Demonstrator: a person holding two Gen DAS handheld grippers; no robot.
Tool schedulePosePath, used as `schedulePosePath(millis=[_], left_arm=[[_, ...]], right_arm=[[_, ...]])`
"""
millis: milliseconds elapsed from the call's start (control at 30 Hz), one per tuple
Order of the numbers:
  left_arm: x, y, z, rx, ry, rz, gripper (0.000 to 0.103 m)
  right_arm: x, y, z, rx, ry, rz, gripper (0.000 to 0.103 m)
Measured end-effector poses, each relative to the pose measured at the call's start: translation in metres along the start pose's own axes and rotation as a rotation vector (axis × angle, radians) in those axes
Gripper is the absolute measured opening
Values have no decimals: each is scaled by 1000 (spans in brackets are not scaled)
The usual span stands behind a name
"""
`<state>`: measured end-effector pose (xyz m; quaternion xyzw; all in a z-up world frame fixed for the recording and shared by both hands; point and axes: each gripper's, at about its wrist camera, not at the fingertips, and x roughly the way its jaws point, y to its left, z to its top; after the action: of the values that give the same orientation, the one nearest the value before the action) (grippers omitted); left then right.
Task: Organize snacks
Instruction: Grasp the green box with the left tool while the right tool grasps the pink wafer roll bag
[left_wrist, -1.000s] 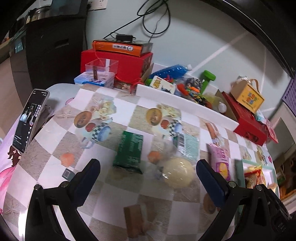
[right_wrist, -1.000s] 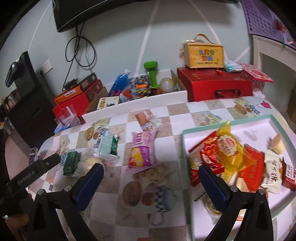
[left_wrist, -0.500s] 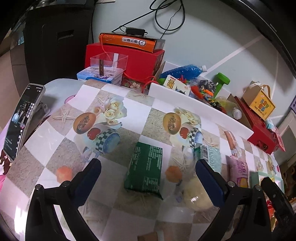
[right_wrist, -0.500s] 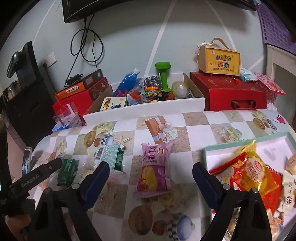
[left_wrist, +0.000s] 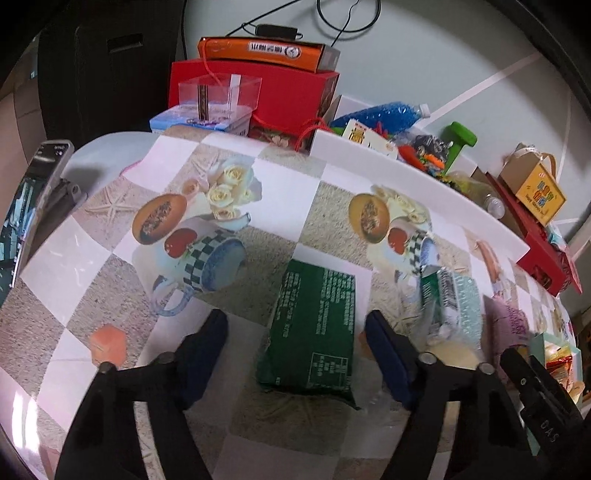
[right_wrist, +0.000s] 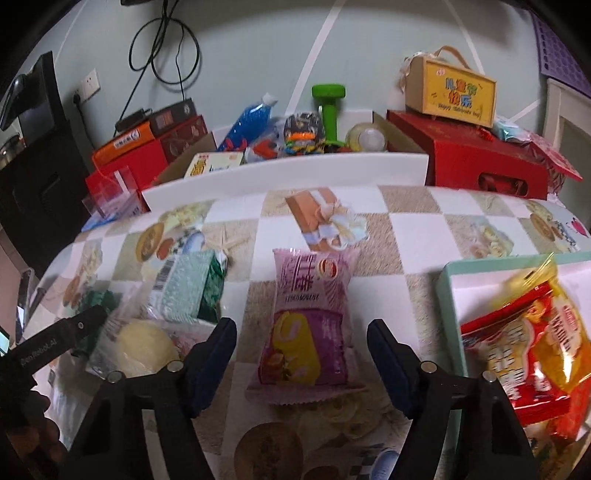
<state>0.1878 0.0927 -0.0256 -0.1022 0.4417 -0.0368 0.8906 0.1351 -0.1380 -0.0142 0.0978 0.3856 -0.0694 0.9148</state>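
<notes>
Both grippers tilt down toward the table. The left gripper sits over the green packet, its jaws closing on either side but not touching yet. The right gripper does the same around the pink packet. A tray of snacks, maybe half full, lies just beside it.

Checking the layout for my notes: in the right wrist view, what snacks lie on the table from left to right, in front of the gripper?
Round pale bun in clear wrap → green-and-white packet → pink snack packet → red and yellow packets in the teal-rimmed tray.
</notes>
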Motion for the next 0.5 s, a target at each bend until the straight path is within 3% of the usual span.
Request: schedulePosePath(millis=[500], left_arm=[[6,-13,-4,82,-2,76,69]], right_arm=[[15,4,-7,-18,44,-25,71]])
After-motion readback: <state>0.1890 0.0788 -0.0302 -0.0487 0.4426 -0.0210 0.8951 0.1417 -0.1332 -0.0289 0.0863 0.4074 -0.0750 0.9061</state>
